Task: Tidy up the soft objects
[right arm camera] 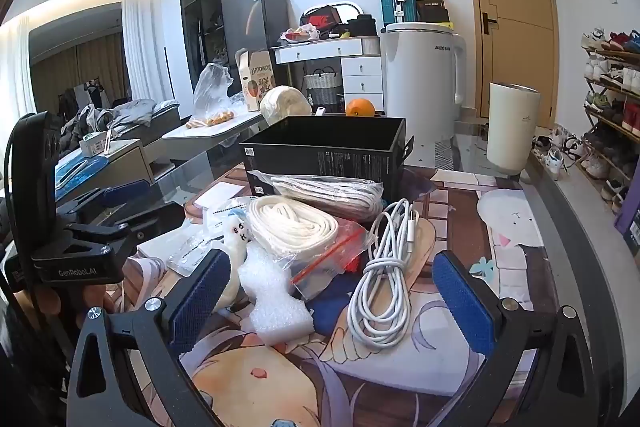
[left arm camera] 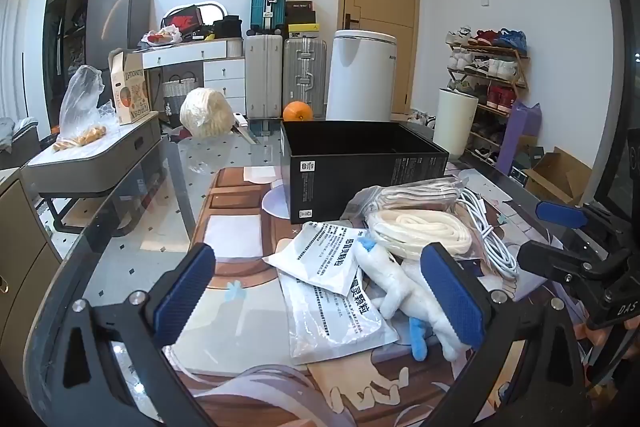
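Note:
An open black box [left arm camera: 360, 163] stands on the printed mat, also in the right wrist view [right arm camera: 324, 151]. In front of it lie white sachets [left arm camera: 320, 259], a white plush toy with blue parts [left arm camera: 404, 291], a bag of cream cord [left arm camera: 420, 231] [right arm camera: 292, 223], a bagged grey bundle [right arm camera: 328, 191], a coiled white cable [right arm camera: 384, 287] and a white foam piece [right arm camera: 272, 299]. My left gripper [left arm camera: 320, 291] is open, low over the sachets and plush. My right gripper [right arm camera: 332, 291] is open, around the foam and cable. Both are empty.
The glass table [left arm camera: 132, 239] carries an orange [left arm camera: 298, 111], a pale round bundle [left arm camera: 206, 113] and a white cylinder [right arm camera: 512, 127] beyond the box. A shoe rack [right arm camera: 612, 99] stands right. A side table [left arm camera: 96, 155] with a plastic bag stands left.

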The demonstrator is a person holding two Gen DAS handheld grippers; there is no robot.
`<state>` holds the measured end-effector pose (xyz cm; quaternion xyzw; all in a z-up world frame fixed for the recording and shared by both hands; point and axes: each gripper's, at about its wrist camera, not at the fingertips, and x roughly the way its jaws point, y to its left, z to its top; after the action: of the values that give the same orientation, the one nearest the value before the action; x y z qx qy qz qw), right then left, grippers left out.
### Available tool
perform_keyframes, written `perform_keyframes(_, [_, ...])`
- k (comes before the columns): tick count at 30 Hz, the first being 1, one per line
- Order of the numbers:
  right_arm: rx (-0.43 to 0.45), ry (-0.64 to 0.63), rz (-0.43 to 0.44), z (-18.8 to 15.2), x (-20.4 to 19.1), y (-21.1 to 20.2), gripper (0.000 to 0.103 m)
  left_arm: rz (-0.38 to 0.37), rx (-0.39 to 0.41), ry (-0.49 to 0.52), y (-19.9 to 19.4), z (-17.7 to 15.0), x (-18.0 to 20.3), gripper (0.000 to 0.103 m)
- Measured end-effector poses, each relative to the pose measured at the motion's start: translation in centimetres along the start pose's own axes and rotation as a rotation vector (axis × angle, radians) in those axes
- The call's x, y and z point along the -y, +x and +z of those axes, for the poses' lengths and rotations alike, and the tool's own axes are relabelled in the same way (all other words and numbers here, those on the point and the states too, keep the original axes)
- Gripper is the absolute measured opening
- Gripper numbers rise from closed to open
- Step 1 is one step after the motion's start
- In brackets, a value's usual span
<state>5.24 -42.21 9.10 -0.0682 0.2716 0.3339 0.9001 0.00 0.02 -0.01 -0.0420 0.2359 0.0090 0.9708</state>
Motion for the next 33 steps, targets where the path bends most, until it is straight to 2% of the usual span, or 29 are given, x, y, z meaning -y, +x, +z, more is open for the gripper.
perform_keyframes(33, [-0.023,0.010,-0.006,-0.59,0.28,0.03,0.103,0.000,-0.017,-0.002,0.18,-0.26,-0.31,0.103])
